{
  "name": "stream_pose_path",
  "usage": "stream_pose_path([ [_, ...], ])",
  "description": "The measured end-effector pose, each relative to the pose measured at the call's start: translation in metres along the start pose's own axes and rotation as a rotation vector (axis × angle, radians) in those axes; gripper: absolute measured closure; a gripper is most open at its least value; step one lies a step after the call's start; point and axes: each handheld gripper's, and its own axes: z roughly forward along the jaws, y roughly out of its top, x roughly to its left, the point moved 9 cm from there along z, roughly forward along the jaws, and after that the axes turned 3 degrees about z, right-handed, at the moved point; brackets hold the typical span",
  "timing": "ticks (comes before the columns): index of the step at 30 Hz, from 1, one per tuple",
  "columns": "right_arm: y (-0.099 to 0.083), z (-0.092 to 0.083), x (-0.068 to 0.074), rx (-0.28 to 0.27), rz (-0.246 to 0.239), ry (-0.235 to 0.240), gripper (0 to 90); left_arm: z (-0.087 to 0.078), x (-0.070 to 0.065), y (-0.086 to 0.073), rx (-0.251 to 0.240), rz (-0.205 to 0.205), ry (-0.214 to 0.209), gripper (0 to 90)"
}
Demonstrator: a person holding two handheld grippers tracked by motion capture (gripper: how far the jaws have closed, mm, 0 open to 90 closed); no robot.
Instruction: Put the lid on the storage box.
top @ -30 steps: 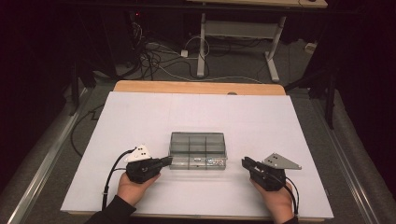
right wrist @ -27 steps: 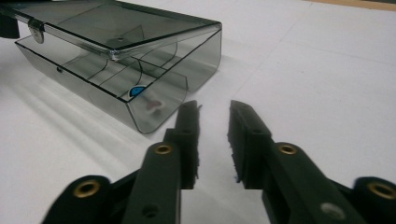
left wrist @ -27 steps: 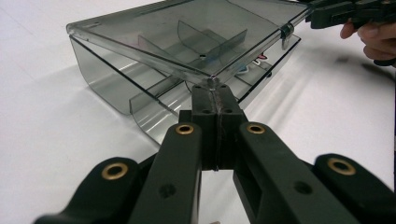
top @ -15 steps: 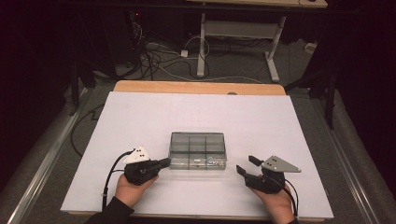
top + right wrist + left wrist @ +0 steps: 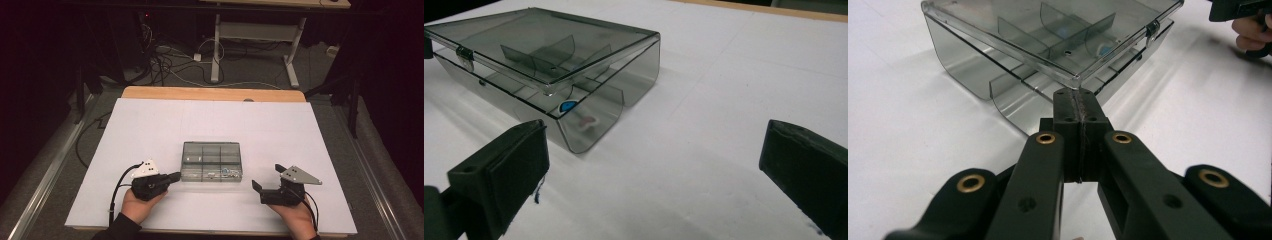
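A clear smoky plastic box (image 5: 211,161) with inner dividers sits a little near of the middle of the white table (image 5: 150,125), lid down. The left gripper (image 5: 172,176) has its jaws pressed together with nothing between them, and its closed tip rests at the box's near left corner, just under the lip of the lid; most likely it is there to steady the box or to lever that edge, though whether it truly touches the plastic is hard to tell. The right gripper (image 5: 266,178) sits to the right of the box and a little nearer, apart from it. Its jaws have just been opening and now stand wide apart with only bare table between them, probably made ready to take the box's right end or its small metal latch (image 5: 463,53).

The dividers split the box into several compartments. Along the near row lie a few small things, among them something blue (image 5: 568,106) and some pale bits; the far compartments look empty.
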Motion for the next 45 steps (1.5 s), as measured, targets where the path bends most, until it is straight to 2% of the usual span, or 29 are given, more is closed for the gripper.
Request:
stream_pose_path([
  [9,-0.002,0.002,0.001,0.014,-0.012,-0.002,0.1,0.000,0.001,-0.002,0.004,-0.001,0.000,87.4],
  [14,-0.003,0.002,0.000,0.014,-0.012,-0.003,0.1,0.001,0.002,-0.008,0.030,-0.004,0.002,87.4],
  [22,-0.003,0.002,0.001,0.015,-0.020,0.000,0.2,0.001,0.002,-0.009,0.037,-0.002,0.006,87.3],
  [29,-0.003,0.002,0.002,0.020,-0.018,-0.001,0.1,-0.004,0.007,-0.009,0.028,-0.006,0.025,87.1],
  [33,-0.003,0.002,0.002,0.016,-0.019,-0.001,0.1,-0.011,0.014,-0.009,0.003,-0.019,0.040,86.3],
  [39,-0.003,0.001,0.002,0.009,-0.023,-0.003,0.1,-0.026,0.026,-0.006,-0.035,-0.015,0.072,75.6],
  [45,-0.001,-0.002,0.002,-0.010,-0.023,-0.008,0.2,-0.038,0.037,-0.005,-0.068,-0.009,0.112,46.8],
])
